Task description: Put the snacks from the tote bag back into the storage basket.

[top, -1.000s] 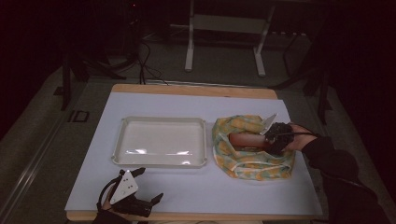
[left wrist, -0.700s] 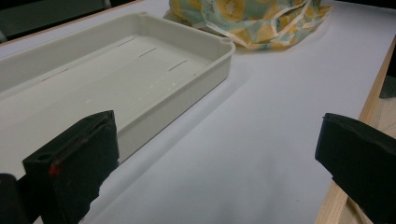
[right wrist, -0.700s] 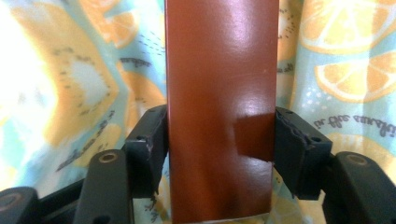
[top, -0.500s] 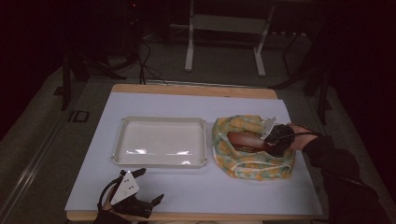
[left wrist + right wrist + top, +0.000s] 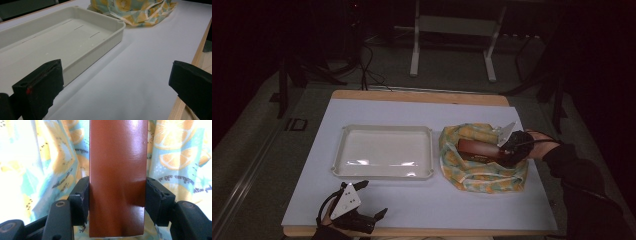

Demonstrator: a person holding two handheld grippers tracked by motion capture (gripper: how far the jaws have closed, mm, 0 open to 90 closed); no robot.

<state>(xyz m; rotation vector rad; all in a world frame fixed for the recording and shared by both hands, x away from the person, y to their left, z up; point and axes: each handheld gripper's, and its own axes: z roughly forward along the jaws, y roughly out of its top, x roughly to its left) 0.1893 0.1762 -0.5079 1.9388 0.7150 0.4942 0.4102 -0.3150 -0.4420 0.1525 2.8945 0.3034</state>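
Brown box [image 5: 117,177] clamped over the fruit-print cloth [image 5: 482,150]

The right gripper [image 5: 508,150] grips the box by its sides (the card dents slightly), above the cloth at the bench's [image 5: 472,200] right; the left gripper [image 5: 115,85] sits spread wide near the white tray [image 5: 384,152].

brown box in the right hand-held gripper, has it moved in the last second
Yes, slightly. In the high view the brown box, clamped in the right hand-held gripper, has shifted a little toward the near edge of the fruit-print cloth, while the white tray stays put.
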